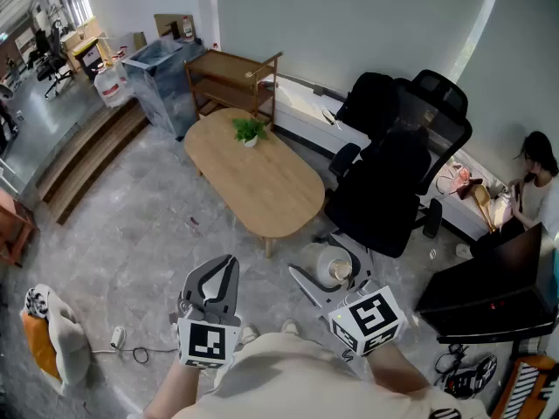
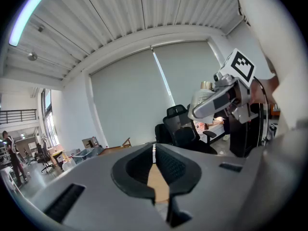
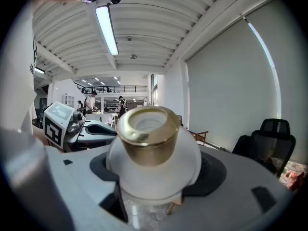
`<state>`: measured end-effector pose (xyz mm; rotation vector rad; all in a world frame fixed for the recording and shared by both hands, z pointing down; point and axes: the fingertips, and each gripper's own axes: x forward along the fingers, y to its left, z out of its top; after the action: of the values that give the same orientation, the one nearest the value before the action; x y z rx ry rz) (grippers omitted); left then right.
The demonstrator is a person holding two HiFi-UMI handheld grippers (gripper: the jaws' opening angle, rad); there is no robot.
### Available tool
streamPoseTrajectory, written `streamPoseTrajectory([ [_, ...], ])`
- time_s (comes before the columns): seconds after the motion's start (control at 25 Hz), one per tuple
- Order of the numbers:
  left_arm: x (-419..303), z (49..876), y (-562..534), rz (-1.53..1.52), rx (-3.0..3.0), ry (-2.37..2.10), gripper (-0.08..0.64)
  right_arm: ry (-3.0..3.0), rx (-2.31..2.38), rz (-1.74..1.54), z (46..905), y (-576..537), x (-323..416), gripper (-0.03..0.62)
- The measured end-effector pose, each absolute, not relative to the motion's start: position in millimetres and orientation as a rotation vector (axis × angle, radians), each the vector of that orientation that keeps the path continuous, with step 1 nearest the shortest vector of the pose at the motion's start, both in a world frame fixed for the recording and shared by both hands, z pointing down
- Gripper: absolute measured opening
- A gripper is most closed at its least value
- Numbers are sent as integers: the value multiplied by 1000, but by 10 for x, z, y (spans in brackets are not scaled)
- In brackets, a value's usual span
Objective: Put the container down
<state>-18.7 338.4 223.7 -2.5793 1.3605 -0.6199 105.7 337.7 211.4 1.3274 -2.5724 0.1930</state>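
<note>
The container (image 3: 153,148) is a round frosted-white jar with a gold neck, open end facing away from the camera. My right gripper (image 3: 154,174) is shut on its belly, the jaws spread wide around it. In the head view the container (image 1: 331,265) hangs above the grey floor, in the right gripper (image 1: 337,278), near the oval table's near end. My left gripper (image 1: 225,269) is held to its left, shut and holding nothing. In the left gripper view its pads (image 2: 166,163) meet along a thin line, and the container (image 2: 204,96) shows at the upper right.
An oval wooden table (image 1: 262,182) with a small plant (image 1: 249,131) stands ahead. Black office chairs (image 1: 393,173) crowd its right side. A wooden cart (image 1: 231,78) is behind it, a seated person (image 1: 533,177) at far right, a black case (image 1: 489,295) nearby, a cable (image 1: 131,346) on the floor.
</note>
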Motion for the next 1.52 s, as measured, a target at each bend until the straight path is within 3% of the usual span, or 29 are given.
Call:
streamPoseTrajectory([
  [1.52, 418, 2488, 3352, -620, -2595, 1481, 17, -2558, 1141, 214, 2696, 3430, 1676, 334],
])
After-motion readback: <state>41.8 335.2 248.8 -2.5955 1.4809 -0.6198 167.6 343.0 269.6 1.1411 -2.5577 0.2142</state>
